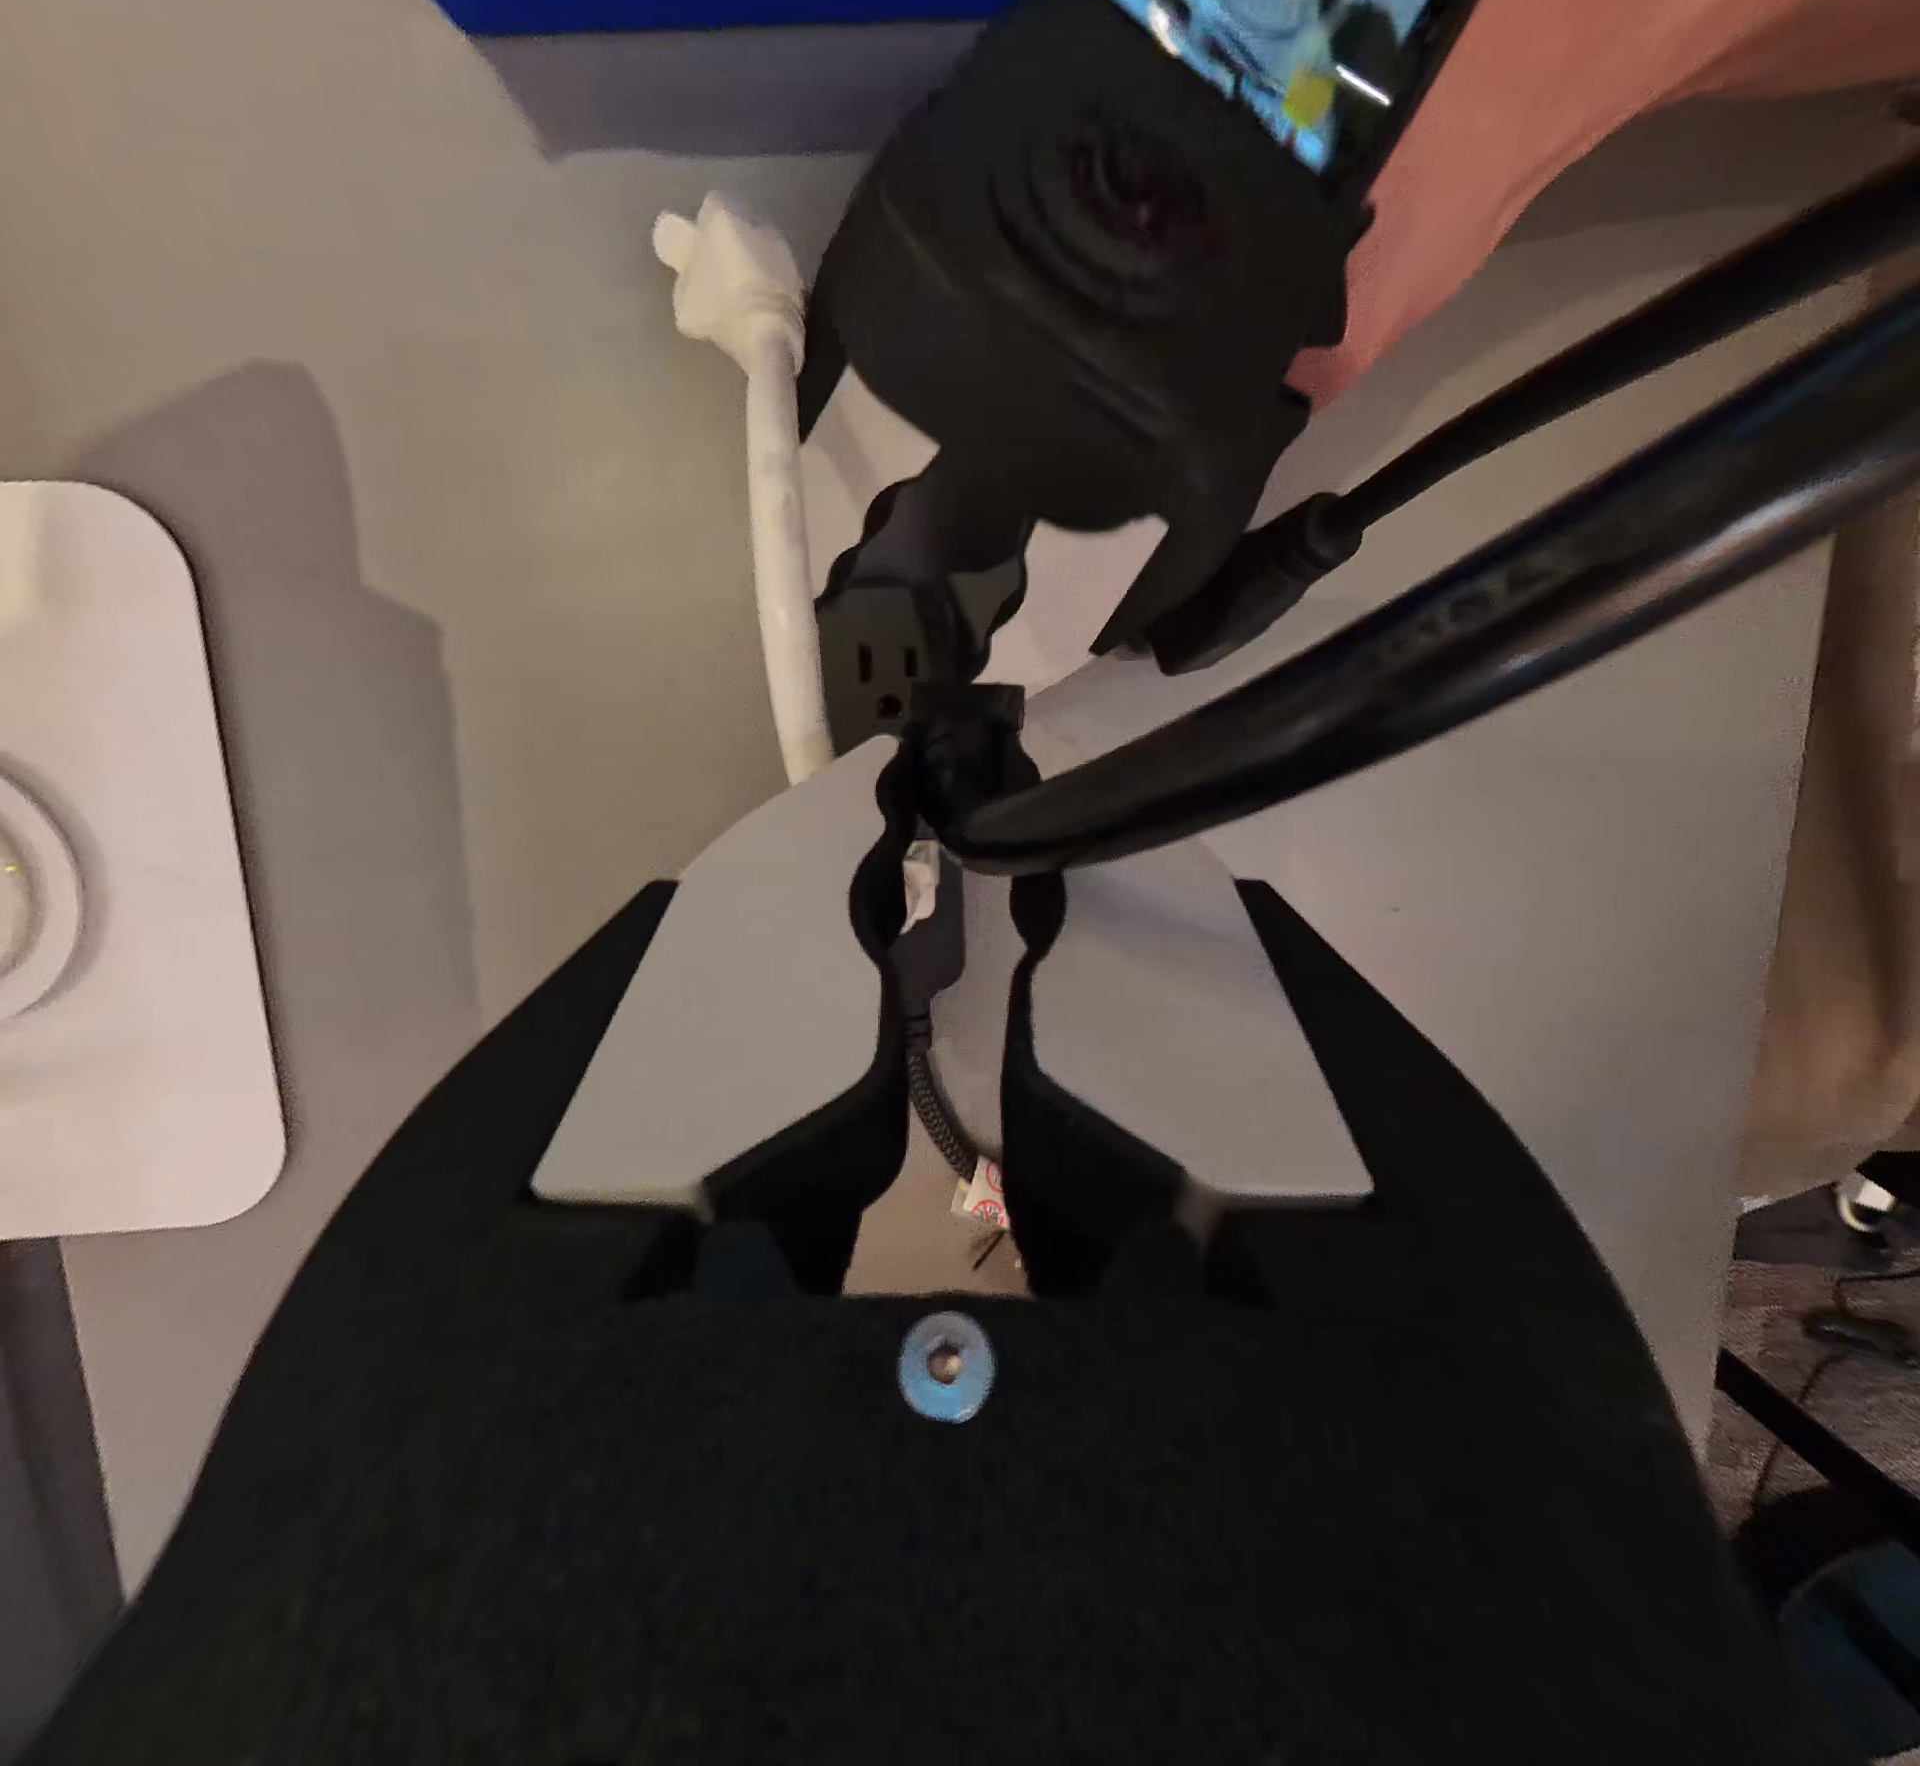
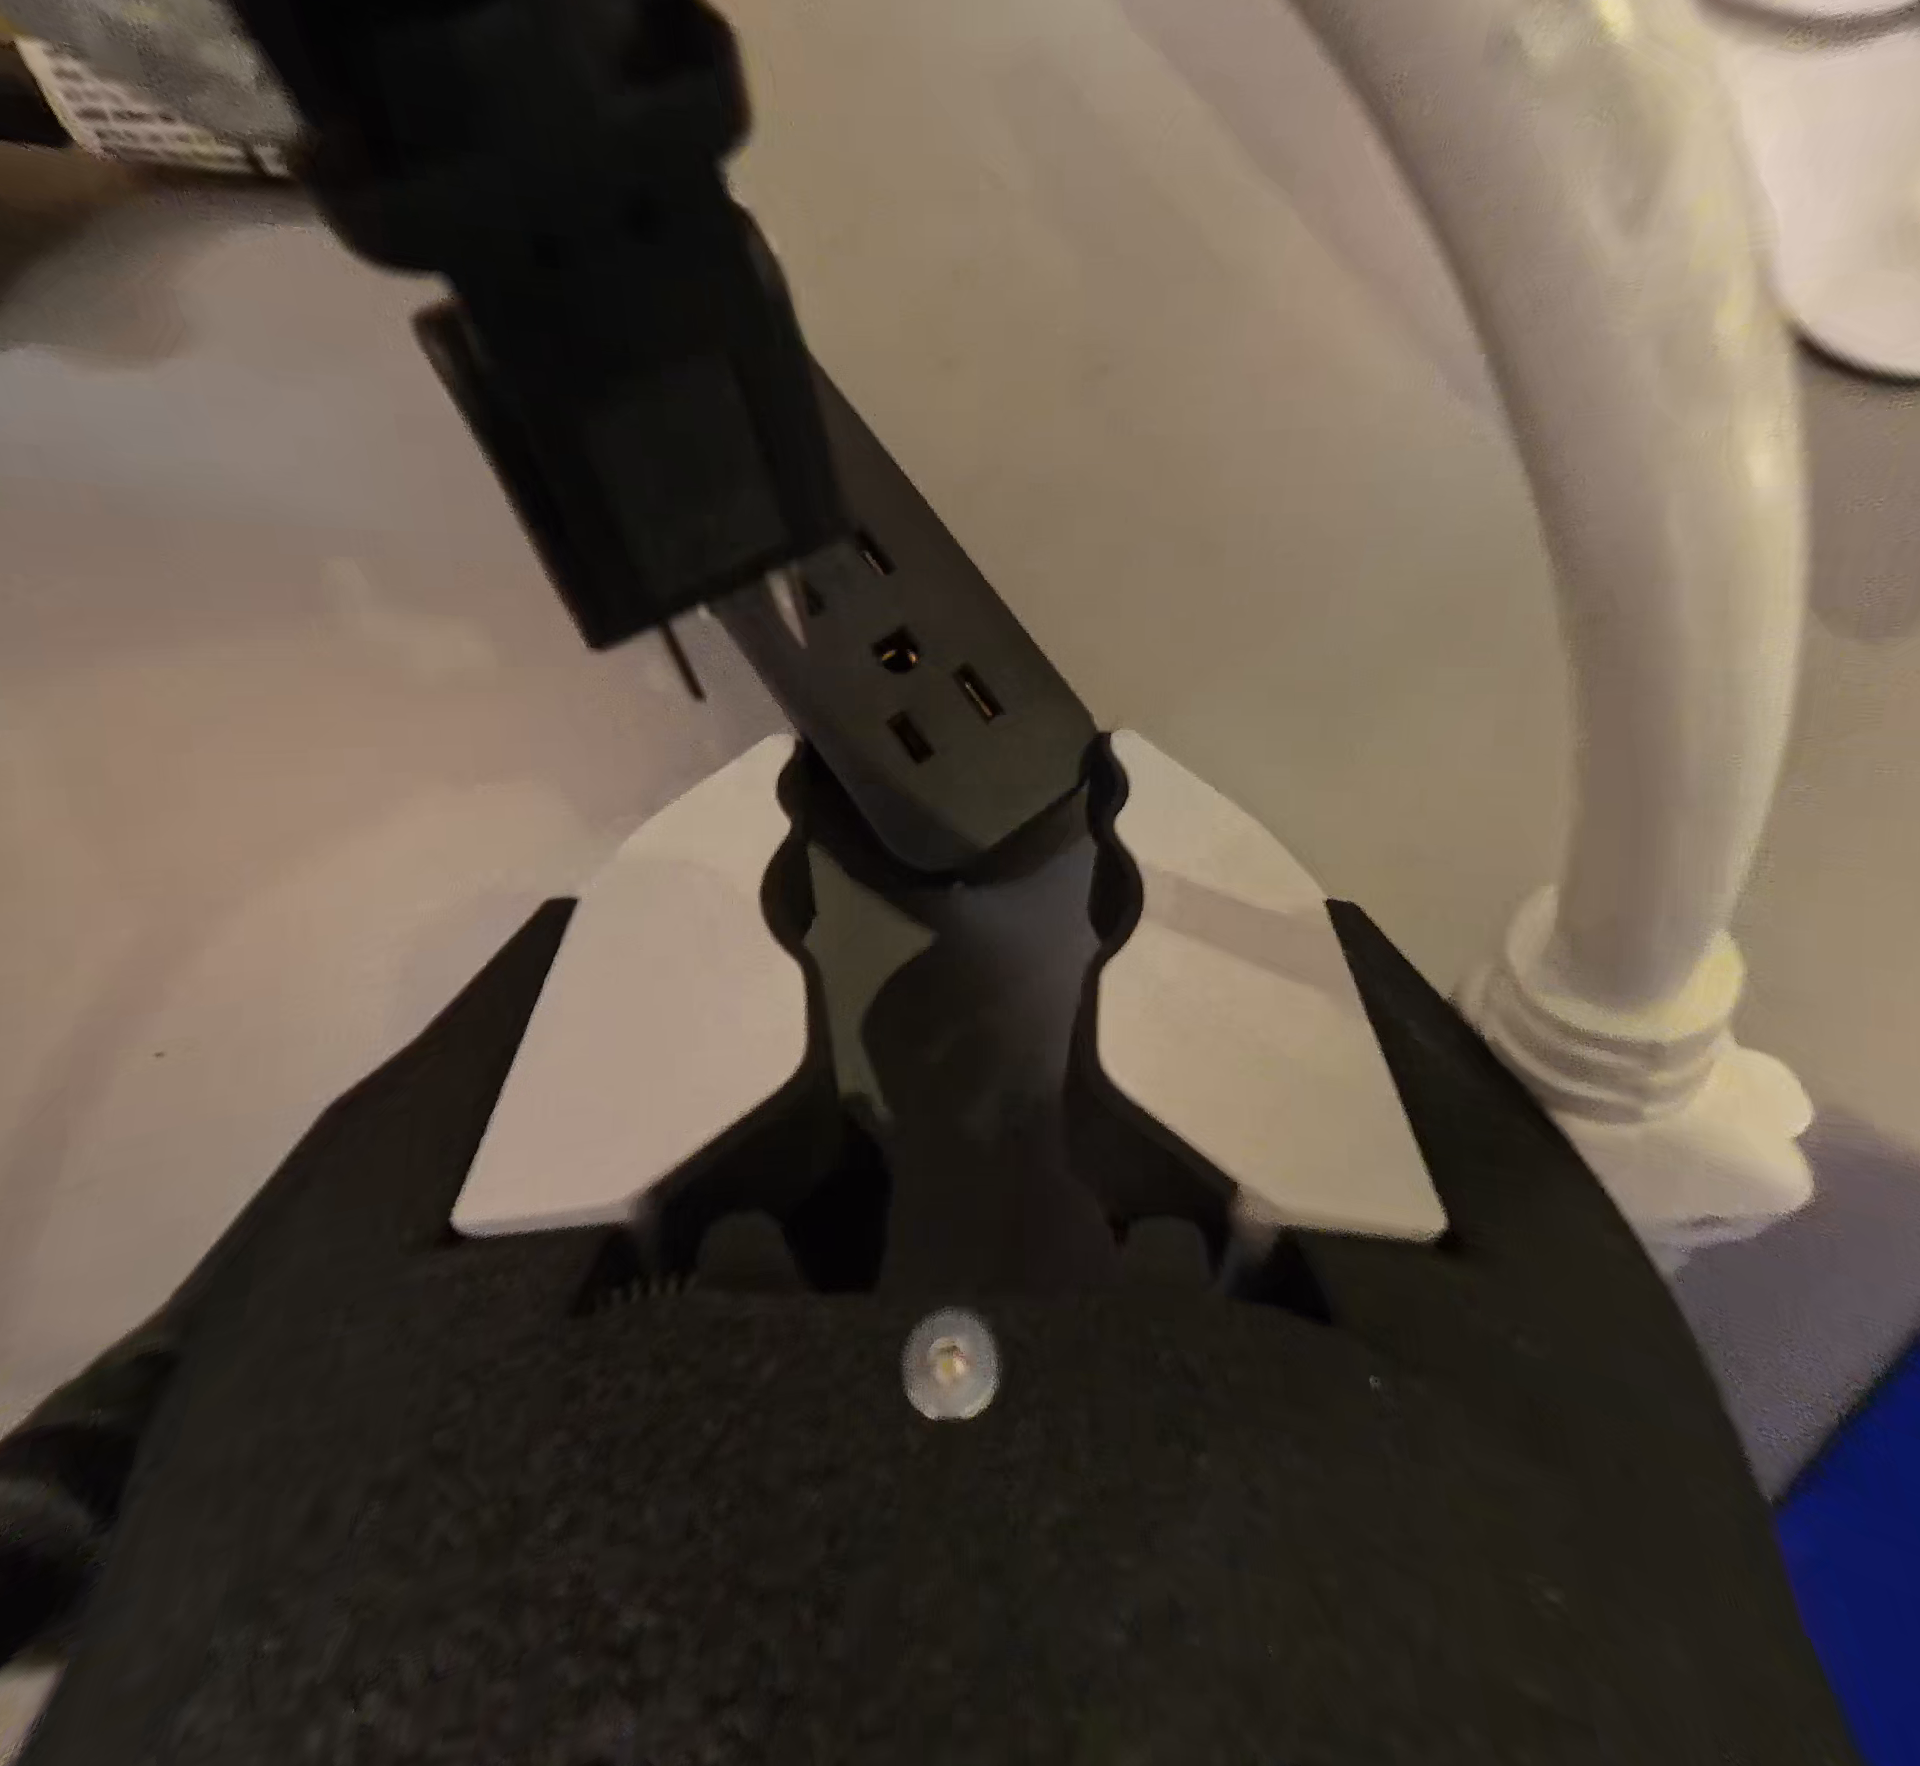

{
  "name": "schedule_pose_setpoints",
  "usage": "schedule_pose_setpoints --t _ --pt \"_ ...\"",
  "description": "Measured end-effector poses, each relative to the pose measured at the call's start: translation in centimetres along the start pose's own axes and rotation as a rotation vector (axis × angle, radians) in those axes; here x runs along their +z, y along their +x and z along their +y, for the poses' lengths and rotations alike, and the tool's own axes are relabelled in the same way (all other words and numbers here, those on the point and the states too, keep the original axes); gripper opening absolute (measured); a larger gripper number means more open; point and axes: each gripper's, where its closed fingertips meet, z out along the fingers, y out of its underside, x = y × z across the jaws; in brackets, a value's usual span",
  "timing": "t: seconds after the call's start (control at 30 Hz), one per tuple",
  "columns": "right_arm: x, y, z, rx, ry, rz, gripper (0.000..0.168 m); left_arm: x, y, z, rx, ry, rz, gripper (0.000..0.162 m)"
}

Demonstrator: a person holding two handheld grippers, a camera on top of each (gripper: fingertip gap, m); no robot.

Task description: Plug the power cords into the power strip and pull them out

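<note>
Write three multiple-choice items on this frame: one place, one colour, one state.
1. The right gripper holds the power strip at: A its middle, B its end, C nowhere.
2. The loose cord on the table is: A white, B red, C green.
3. The black plug is: A fully seated, B lying on the table, C held at the strip, prongs showing.
B: the strip's end sits in its grip. A: it looks white beside the strip. C: bare prongs are visible.

The strip [image 2: 935,708] far end is hidden behind the black plug [image 2: 623,428]. The white cord [image 2: 1621,428] is cut off at the top edge. The black cords [image 1: 1558,594] are cut off at the right edge
</note>
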Motion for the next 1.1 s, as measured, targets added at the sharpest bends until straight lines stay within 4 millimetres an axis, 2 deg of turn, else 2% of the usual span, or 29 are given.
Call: schedule_pose_setpoints --t 0.17,0.33,0.7,0.97,1.1 --pt "0.0 -0.1 0.0 0.052 0.004 -0.056 0.048 0.8 -0.8 1.2 -0.027 -0.049 -0.029 0.015" --pt "-0.1 -0.1 0.0 0.044 0.002 -0.056 0.048 1.7 -0.5 1.4 -0.025 -0.095 -0.041 0.014" --pt "-0.1 -0.1 0.1 0.040 0.000 -0.054 0.047 3.3 -1.0 -0.5 0.061 -0.126 -0.174 0.015" --pt "-0.1 -0.1 0.1 0.037 -0.001 -0.052 0.047 2.9 -1.1 -0.3 0.059 -0.197 -0.163 0.014" --pt "-0.1 0.0 0.1 0.032 -0.003 -0.043 0.047 2.3 -1.1 0.6 0.048 -0.235 -0.172 0.015"
